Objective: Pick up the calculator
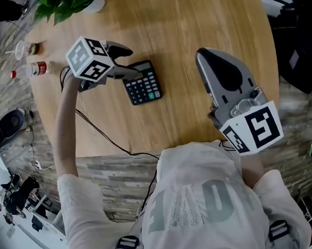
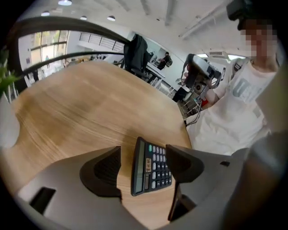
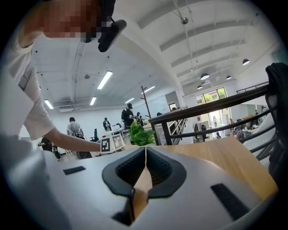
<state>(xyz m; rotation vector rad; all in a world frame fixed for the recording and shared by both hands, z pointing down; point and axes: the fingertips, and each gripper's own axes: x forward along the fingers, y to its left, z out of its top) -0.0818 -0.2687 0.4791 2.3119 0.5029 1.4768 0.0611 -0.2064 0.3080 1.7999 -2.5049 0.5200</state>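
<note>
A black calculator (image 1: 142,83) with grey keys and one green key lies flat on the round wooden table (image 1: 181,34), near its front left. My left gripper (image 1: 126,59) hangs just over the calculator's left end, tilted down, jaws wide open. In the left gripper view the calculator (image 2: 150,166) lies between the two black pads (image 2: 104,173), which stand clear of it. My right gripper (image 1: 207,56) is held level above the table's right half, well away from the calculator; its pads (image 3: 158,168) meet with nothing between them.
A green potted plant (image 1: 65,4) stands at the table's far left edge. On the floor to the left lie a plastic bottle (image 1: 32,70), cables and other gear. The table's front edge runs close to the person's body. Office chairs stand at the right.
</note>
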